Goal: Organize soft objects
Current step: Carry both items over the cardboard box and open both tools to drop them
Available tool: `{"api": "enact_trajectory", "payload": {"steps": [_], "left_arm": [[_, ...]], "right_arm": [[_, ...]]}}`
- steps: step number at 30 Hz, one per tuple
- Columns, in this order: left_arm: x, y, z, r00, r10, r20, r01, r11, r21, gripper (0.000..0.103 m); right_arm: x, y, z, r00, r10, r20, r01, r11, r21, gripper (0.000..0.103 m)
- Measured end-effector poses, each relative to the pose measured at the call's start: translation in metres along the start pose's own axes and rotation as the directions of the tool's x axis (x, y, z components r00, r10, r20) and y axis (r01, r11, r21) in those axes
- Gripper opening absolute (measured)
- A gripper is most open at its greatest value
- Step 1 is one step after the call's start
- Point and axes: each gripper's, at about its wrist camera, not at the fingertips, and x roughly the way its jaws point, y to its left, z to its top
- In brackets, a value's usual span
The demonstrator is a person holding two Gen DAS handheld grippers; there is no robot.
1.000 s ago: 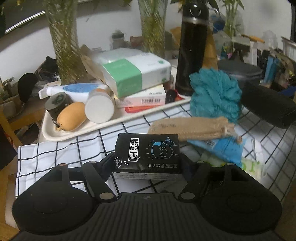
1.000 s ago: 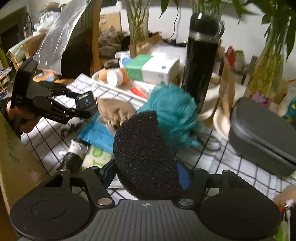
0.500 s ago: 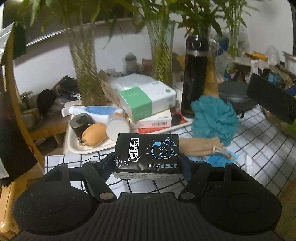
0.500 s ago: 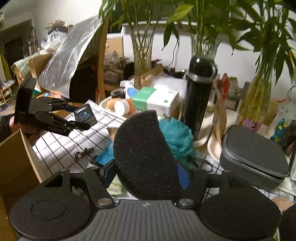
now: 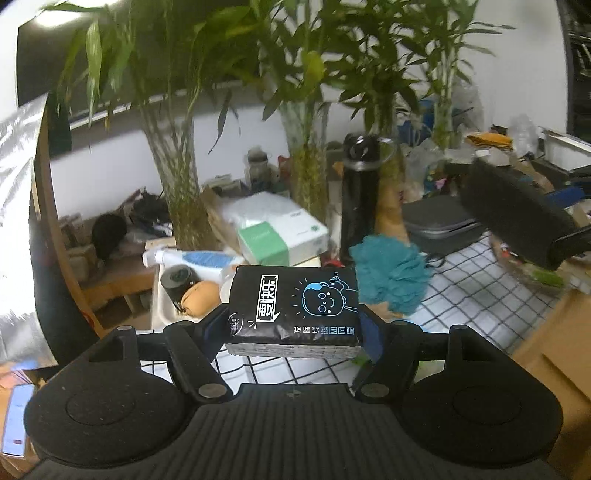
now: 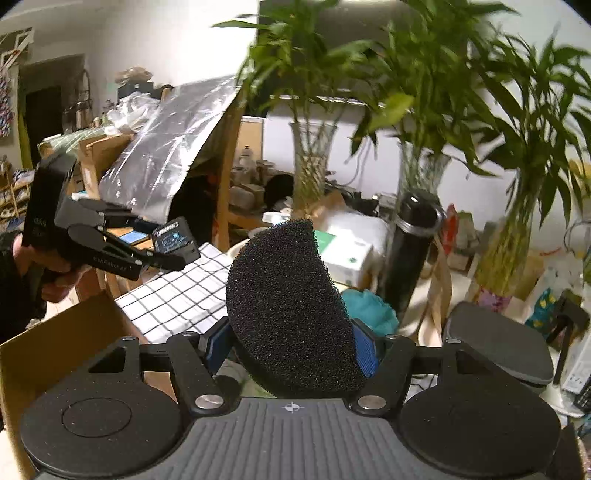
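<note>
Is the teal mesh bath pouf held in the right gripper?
No, the right gripper is clamped on a black half-round foam sponge, while the teal mesh bath pouf lies on the table behind it.

Dim indoor light is lying over both views, giving a cool, slightly bluish cast; the brightest patch is glowing on the white wall (image 6: 155,33) at the upper left of the right wrist view; a silvery plastic sheet (image 6: 162,155) is catching glare; the bamboo leaves (image 6: 436,74) are smearing with motion blur; the checked cloth (image 5: 480,280) is bending toward the fisheye rim; the corners are darkening; the tissue pack (image 5: 295,306) is staying sharp, while the background clutter is softening.
</note>
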Motion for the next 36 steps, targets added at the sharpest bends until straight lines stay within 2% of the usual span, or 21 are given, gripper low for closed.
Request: {"api": "enact_trajectory", "payload": {"steps": [8,15,22,25,36], "left_arm": [[-0.051,-0.026,0.008,0.999,-0.038,0.024,0.037,0.999,0.033,0.070],[-0.080,-0.051,0.000,0.999,-0.050,-0.002,0.050,0.997,0.052,0.070],[-0.087,-0.066,-0.022,0.995,-0.074,-0.062,0.077,0.996,0.043,0.070],[-0.091,-0.074,-0.030,0.993,-0.088,-0.079,0.093,0.994,0.052,0.071],[-0.097,-0.091,-0.046,0.984,-0.117,-0.133,0.128,0.989,0.073,0.072]], "right_arm": [[-0.031,0.041,0.010,0.998,0.060,0.028,-0.058,0.997,-0.048,0.070],[-0.040,0.061,-0.002,0.996,0.087,-0.007,-0.087,0.996,-0.020,0.070],[-0.047,0.079,-0.029,0.992,0.096,-0.082,-0.090,0.993,0.073,0.070],[-0.046,0.088,-0.038,0.990,0.073,-0.122,-0.065,0.995,0.073,0.070],[-0.044,0.097,-0.050,0.983,0.084,-0.165,-0.067,0.992,0.109,0.071]]}}
